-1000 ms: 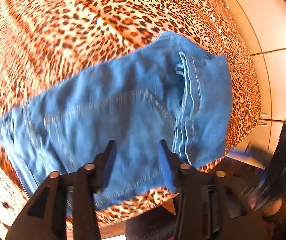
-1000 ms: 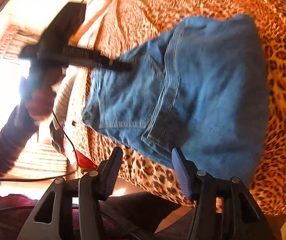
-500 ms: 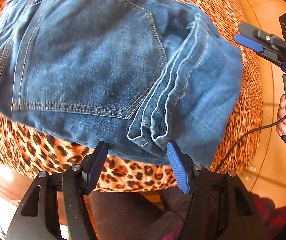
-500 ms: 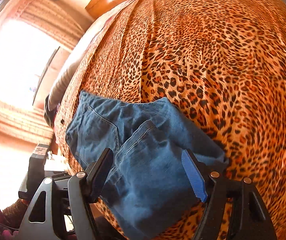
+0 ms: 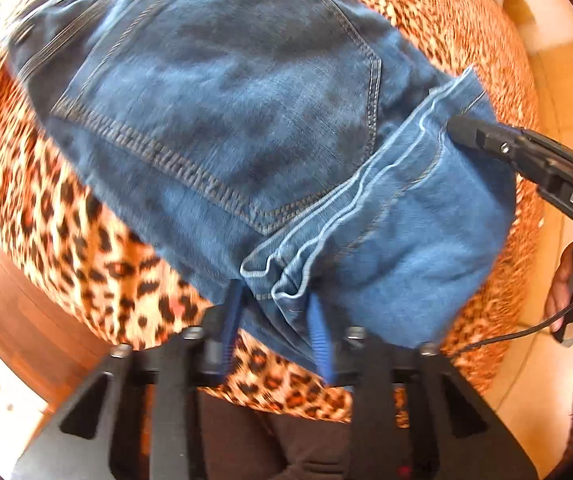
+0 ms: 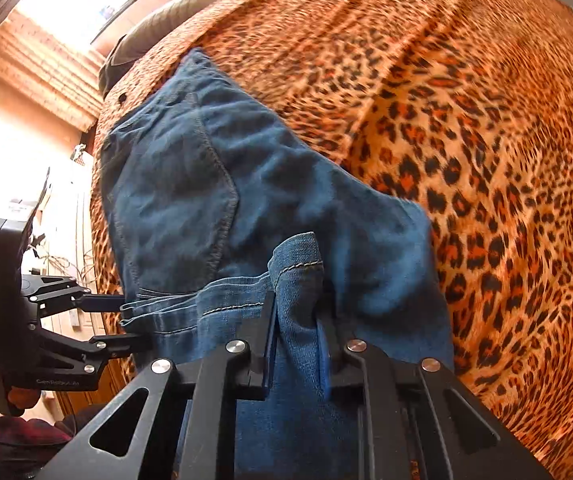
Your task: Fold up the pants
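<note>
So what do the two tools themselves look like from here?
Both are black, angular frames with silver bolts and ribbed blue pads. The left tool shows white lettering on its body in the right view; the right tool trails a thin black cable.

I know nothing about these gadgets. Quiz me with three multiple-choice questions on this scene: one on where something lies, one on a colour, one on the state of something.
1. Where do the jeans lie?
A. On a leopard-print cover
B. On a bare wooden floor
C. Over a chair back

2. What colour are the pads inside the left hand-held gripper?
A. Red
B. Blue
C. White

3. What is between the fingers of the right hand-held gripper?
A. Nothing
B. A cable
C. Denim of the jeans

Answers:
1. A, spotted orange and black fabric shows all around the jeans.
2. B, blue ribbed pads line both fingers.
3. C, the closing jaws have a fold of hem between them in the right wrist view.
</note>
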Motion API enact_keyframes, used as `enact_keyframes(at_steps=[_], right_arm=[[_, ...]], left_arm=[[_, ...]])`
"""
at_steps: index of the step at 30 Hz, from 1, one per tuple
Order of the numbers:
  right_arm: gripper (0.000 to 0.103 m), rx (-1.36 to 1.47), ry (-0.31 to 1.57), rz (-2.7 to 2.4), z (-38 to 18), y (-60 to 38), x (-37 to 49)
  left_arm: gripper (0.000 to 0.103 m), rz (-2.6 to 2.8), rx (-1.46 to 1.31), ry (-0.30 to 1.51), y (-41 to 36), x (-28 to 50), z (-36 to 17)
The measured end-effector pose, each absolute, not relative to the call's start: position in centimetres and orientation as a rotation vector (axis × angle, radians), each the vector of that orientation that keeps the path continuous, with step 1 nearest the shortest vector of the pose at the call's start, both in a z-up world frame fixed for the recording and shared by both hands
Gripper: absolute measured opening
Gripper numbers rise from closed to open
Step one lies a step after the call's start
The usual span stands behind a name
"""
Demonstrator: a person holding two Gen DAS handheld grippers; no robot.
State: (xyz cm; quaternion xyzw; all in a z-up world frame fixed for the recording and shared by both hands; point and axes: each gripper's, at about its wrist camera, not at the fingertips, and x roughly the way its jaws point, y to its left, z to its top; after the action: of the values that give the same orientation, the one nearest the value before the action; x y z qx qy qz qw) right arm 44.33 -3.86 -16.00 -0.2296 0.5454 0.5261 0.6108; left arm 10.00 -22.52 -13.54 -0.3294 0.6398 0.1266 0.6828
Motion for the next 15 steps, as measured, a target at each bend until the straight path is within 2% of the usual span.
enact_keyframes(at_steps=[2, 4, 5, 6, 10, 11, 12, 13, 15], right_arm=[[0.016, -0.526, 1.210, 1.279, -14.6, -2.2, 43.8], [0.016, -0.631, 1.202, 1.219, -16.4, -0.4, 43.8], [0.021, -0.699, 1.240, 1.158, -18.3, 0.3, 44.5], [0.031, -0.745, 1.265, 1.100, -19.6, 0.5, 45.0], [0.038, -0.581, 1.268, 1.133, -16.7, -2.7, 46.6], [0.050, -0.513, 1.265, 1.131, -15.5, -4.0, 47.3], [0.061, -0.459, 1.263, 1.121, -14.7, -5.3, 47.9], [0.062, -0.423, 1.261, 1.113, -14.1, -6.7, 48.3], [0.062, -0.412, 1.266, 1.114, -14.1, -8.6, 48.4]], left_arm=[[0.021, 0.343, -0.761, 1.416, -22.3, 8.9, -13.7], [0.022, 0.369, -0.817, 1.437, -21.8, 8.3, -15.2], [0.023, 0.377, -0.869, 1.437, -21.4, 7.9, -15.5], [0.023, 0.378, -0.909, 1.425, -21.3, 7.6, -15.3], [0.023, 0.380, -0.882, 1.363, -21.4, 5.6, -11.9], [0.023, 0.366, -0.877, 1.350, -21.7, 5.6, -11.1], [0.025, 0.345, -0.885, 1.335, -22.3, 5.5, -10.5], [0.027, 0.317, -0.894, 1.322, -23.0, 5.6, -10.1], [0.040, 0.268, -0.877, 1.322, -24.2, 6.5, -9.6]])
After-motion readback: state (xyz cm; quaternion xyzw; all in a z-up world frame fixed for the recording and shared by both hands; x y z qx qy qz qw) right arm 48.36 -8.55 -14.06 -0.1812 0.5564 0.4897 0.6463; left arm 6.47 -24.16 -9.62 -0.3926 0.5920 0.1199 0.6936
